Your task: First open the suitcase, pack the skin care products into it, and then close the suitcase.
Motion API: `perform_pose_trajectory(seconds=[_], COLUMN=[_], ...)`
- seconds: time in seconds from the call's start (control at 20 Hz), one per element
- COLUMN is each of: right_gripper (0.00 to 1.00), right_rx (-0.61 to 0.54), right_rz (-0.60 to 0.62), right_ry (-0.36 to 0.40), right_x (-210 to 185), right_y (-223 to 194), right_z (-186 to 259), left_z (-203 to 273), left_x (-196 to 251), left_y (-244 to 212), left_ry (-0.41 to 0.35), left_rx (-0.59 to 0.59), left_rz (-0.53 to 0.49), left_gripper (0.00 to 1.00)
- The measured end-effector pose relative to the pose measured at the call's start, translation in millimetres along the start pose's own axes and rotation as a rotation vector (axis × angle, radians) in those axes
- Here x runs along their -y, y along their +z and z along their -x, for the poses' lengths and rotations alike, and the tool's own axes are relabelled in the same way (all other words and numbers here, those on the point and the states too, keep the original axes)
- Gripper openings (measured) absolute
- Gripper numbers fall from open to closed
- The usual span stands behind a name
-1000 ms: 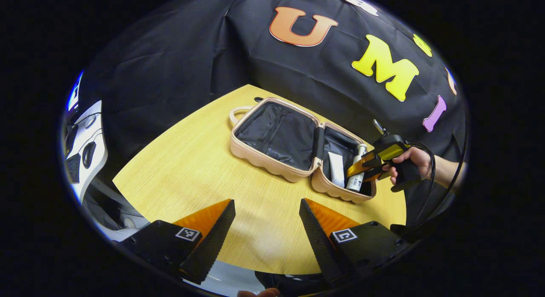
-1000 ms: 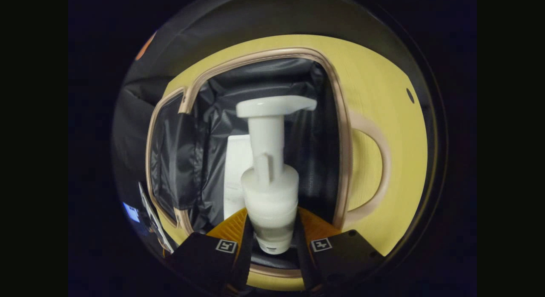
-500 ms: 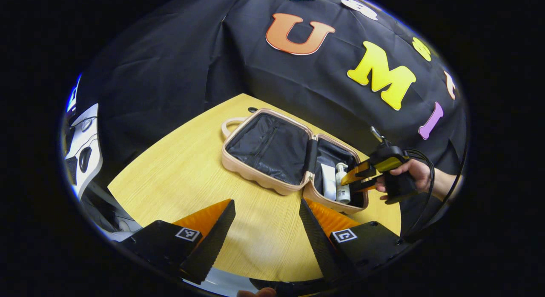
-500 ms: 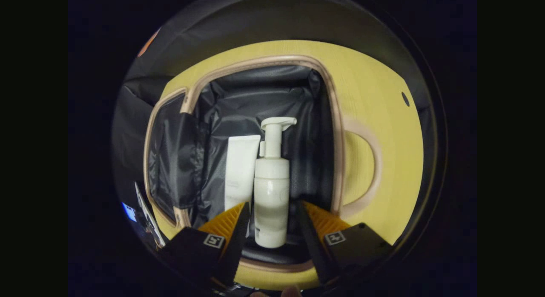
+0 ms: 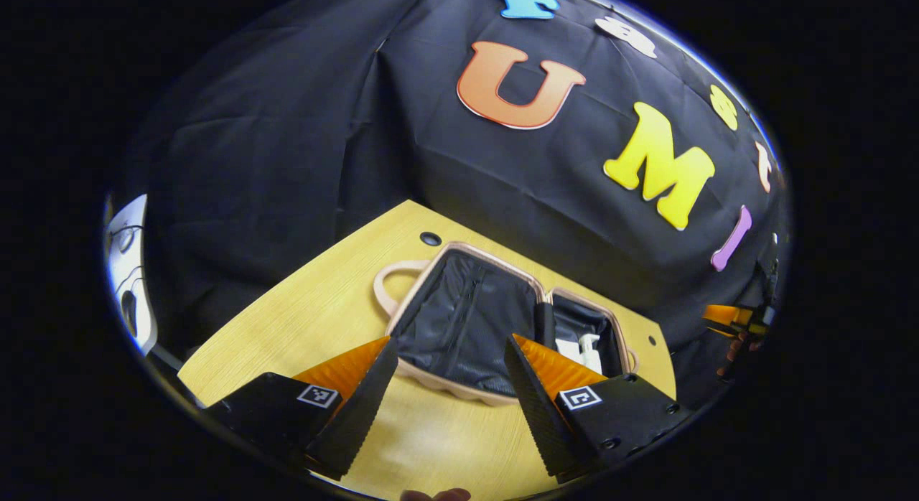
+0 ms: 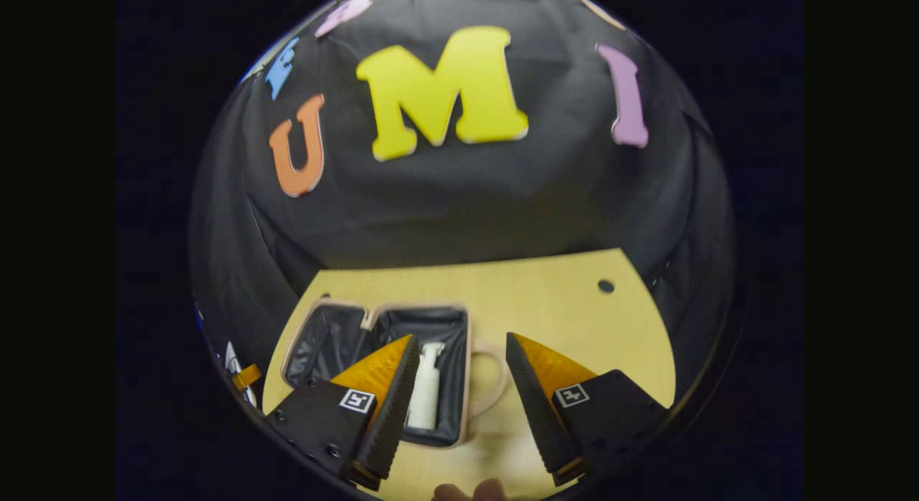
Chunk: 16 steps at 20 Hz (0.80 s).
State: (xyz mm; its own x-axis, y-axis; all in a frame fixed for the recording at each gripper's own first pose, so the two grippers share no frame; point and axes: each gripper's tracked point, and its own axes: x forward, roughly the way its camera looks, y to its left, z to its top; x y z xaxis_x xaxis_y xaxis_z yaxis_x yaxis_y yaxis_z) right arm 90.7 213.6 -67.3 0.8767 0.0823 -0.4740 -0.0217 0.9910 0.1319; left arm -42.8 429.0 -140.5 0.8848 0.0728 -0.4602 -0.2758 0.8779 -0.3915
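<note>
The table (image 6: pixel 560 293) is pale wood, and the suitcase (image 5: pixel 438 375) lies open flat on it, both halves lined in black, with a pinkish ribbed shell and a loop handle on each outer edge. In the right gripper view, the half nearer the right gripper holds a white pump bottle (image 6: pixel 425 387) lying on its side; in the left gripper view a white tube (image 5: pixel 567 350) lies just beside the bottle.

The suitcase looks like a small, rigid, light case. Its shell is probably smooth and slippery, so the free rim or the handle (image 5: pixel 388 289) of the empty half looks the best hold for folding it over. The bottle's pump head is likely the fragile part and could snag the closing rim.

The left gripper (image 5: pixel 451 364) hangs over the table just in front of the suitcase, jaws wide apart and holding nothing. The right gripper (image 6: pixel 463 372) sits back above the table edge, jaws likewise wide and empty.
</note>
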Motion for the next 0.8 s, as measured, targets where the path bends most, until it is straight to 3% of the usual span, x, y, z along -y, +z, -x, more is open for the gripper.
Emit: perform_pose_trajectory(seconds=[0.25,0.3,0.35,0.5,0.65,0.8], right_gripper=[0.73,0.68,0.73,0.73,0.70,0.73], right_rx=[0.321,0.363,0.388,0.386,0.357,0.334], right_rz=[0.112,0.126,0.137,0.171,0.208,0.215], right_ry=[-0.035,-0.041,-0.042,-0.035,-0.029,-0.006], right_x=[17.7,16.8,14.8,5.7,-0.1,-12.2], right_y=[81.3,91.2,93.1,83.0,72.2,63.5], right_z=[76.2,86.9,93.6,105.4,107.8,106.1], left_z=[-72.8,-85.9,-99.8,-136.9,-153.4,-166.6], left_x=[-61.7,-69.9,-75.0,-85.8,-88.5,-84.8], left_y=[12.2,9.4,5.2,-8.3,1.5,1.7], left_ry=[-0.015,-0.017,-0.025,-0.035,-0.073,-0.097], left_rx=[-0.065,-0.084,-0.107,-0.153,-0.116,-0.120], left_rz=[0.092,0.117,0.144,0.253,0.342,0.408], left_gripper=[0.91,0.90,0.90,0.88,0.86,0.75])
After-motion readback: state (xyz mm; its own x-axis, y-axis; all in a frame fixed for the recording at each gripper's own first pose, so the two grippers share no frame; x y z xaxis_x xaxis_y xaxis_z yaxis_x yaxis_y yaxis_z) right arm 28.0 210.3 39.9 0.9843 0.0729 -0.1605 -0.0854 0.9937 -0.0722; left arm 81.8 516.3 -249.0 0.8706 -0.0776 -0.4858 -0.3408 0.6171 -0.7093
